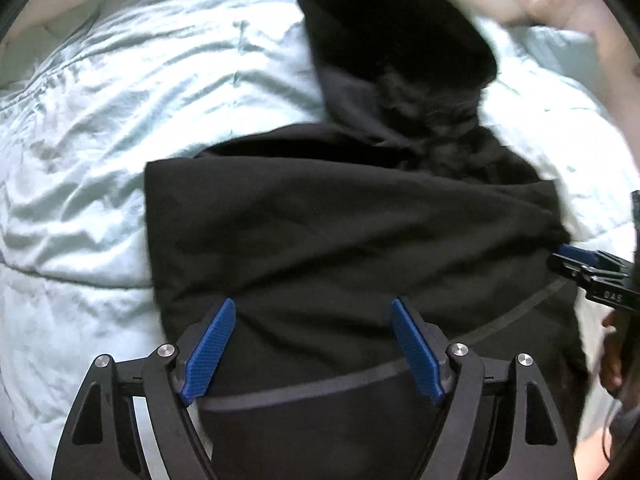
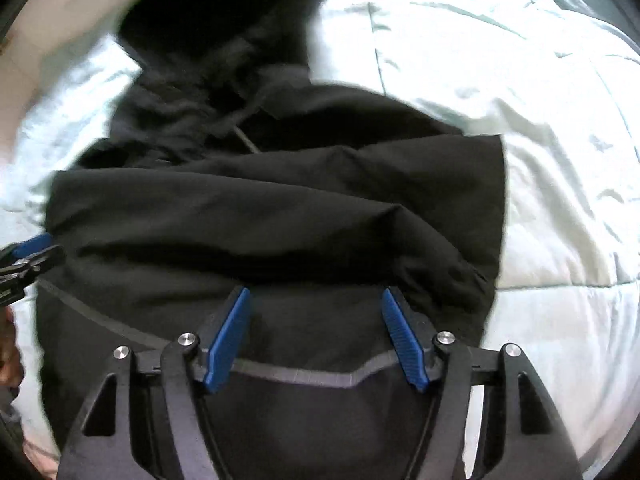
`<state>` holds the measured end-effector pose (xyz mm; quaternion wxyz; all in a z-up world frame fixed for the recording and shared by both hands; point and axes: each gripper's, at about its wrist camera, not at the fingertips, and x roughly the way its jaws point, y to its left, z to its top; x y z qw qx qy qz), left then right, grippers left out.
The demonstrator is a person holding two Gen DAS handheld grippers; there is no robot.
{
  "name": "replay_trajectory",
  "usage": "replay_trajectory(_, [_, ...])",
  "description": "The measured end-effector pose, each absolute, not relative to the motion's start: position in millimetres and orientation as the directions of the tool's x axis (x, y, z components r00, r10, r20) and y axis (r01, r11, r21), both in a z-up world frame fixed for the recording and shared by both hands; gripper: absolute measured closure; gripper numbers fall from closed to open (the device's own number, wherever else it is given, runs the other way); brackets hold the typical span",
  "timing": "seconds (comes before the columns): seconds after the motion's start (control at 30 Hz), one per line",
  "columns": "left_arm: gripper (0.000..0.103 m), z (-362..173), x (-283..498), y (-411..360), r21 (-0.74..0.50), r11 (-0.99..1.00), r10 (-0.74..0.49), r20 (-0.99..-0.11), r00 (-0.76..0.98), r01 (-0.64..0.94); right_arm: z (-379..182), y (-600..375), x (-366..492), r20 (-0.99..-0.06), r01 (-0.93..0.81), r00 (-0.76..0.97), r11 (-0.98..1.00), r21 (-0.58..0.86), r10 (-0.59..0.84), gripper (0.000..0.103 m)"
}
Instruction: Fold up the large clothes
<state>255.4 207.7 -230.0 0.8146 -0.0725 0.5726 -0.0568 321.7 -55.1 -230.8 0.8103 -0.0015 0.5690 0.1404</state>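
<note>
- The black hooded sweatshirt (image 1: 340, 232) lies on the pale quilted bed (image 1: 100, 120), hood pointing away.
- Left claw (image 1: 312, 352) and right claw (image 2: 316, 340), both released, hover side by side over its near hem.

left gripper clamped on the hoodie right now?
No. In the left wrist view the left gripper has its blue fingers spread wide apart over the black hoodie, with nothing pinched between them.

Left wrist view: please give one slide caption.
Open left claw above a black fabric hooded sweatshirt on a pale quilted bedspread.
</note>
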Motion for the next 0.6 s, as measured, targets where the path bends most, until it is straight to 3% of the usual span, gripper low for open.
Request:
replay_trajectory(0.2, [0.022, -215, 217, 226, -0.284, 0.958, -0.278, -0.903, 0.327, 0.029, -223, -78, 278, -0.931, -0.261, 0.316, 0.96, 0.098, 0.181, 0.034])
replay_trajectory(0.37, [0.022, -282, 229, 222, -0.205, 0.979, -0.201, -0.957, 0.211, 0.003, -265, -89, 279, -0.963, -0.229, 0.218, 0.968, 0.105, 0.156, 0.041])
replay_trajectory(0.47, [0.023, -256, 231, 218, -0.177, 0.983, -0.184, -0.961, 0.208, 0.055, -243, -86, 278, -0.969, -0.296, 0.216, 0.954, 0.057, 0.124, 0.045])
replay_trajectory(0.6, [0.023, -187, 251, 227, -0.156, 0.979, -0.193, -0.914, 0.356, 0.13, -180, -93, 297, -0.935, -0.331, 0.309, 0.942, 0.064, 0.172, 0.046])
